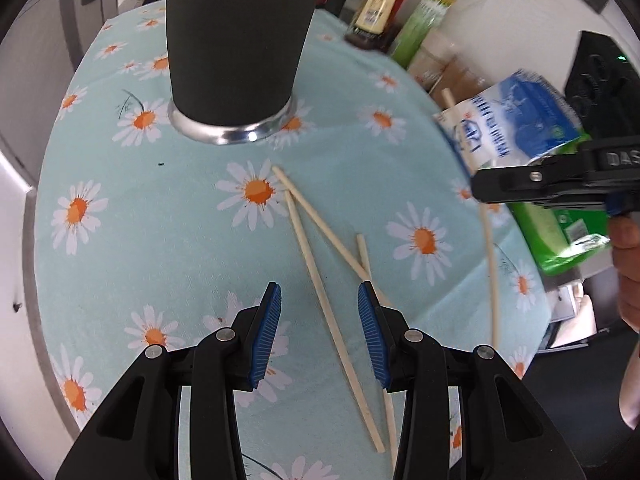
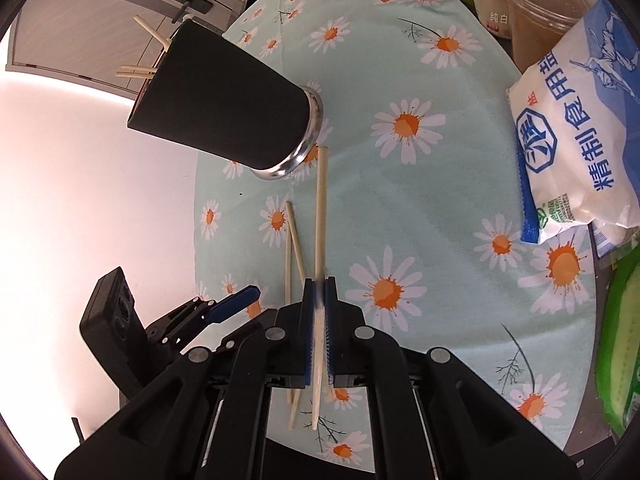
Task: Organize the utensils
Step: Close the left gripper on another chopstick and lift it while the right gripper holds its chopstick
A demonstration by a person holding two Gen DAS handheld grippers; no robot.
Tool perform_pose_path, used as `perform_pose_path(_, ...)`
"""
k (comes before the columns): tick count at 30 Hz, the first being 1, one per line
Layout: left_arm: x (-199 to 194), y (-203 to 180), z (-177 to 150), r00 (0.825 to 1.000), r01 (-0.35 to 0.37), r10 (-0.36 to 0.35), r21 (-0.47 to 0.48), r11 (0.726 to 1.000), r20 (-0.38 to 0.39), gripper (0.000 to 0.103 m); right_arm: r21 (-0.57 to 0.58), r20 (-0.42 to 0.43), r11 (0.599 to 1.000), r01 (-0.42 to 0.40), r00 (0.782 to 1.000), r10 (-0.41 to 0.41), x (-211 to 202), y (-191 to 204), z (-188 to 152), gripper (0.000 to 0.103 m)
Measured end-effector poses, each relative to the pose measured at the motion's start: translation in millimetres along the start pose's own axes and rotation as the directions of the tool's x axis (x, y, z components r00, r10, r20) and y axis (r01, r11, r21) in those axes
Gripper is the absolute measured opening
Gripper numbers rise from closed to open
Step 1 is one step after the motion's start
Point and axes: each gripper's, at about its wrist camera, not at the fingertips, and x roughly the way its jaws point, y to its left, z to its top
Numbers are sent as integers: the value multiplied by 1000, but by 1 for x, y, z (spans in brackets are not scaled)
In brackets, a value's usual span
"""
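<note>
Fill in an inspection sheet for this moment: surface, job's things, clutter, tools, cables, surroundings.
Surface: round table under a daisy-print cloth.
Job's things: black cup upright, chopsticks already poking from its top; loose chopsticks lying crossed on the cloth.
Clutter: salt bag, green packet, bottles along the far edge.
Tools: left tool open above the loose chopsticks; right tool shut on one chopstick.
Cables: nothing seen.
Surroundings: door with handle.

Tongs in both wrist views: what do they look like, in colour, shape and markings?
Both are black plastic. The left tongs have angular linked arms with round silver pivot pins and ribbed blue pads. The right tongs are built the same; seen from the left wrist, their body carries pale raised letters, partly cut off.
</note>
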Motion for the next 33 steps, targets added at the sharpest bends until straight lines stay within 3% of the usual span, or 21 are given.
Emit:
perform_pose_path(8, 18, -13, 8, 988, -123, 120, -17, 992, -100, 37, -13, -17, 999, -49, 999, 49, -5, -7, -1, 6)
perform_pose_path(10, 21, -16, 10, 980, -162, 159, -15, 987, -117, 30, -16, -20, 998, -59, 998, 59, -5, -9, 0, 6)
perform_pose_path(18, 32, -25, 23, 945, -271, 262, -19, 962, -194, 18, -26, -32, 996, -88, 996, 87, -4, -13, 2, 6)
perform_pose_path(24, 40, -27, 32, 934, -297, 280, -46, 954, -223, 7, -19, -34, 995, -103, 994, 102, -3, -16, 2, 6)
perform_pose_path(33, 34, -7, 31, 949, -253, 222, -123, 960, -223, 4, -19, -45, 995, -93, 995, 92, 2, -15, 1, 6)
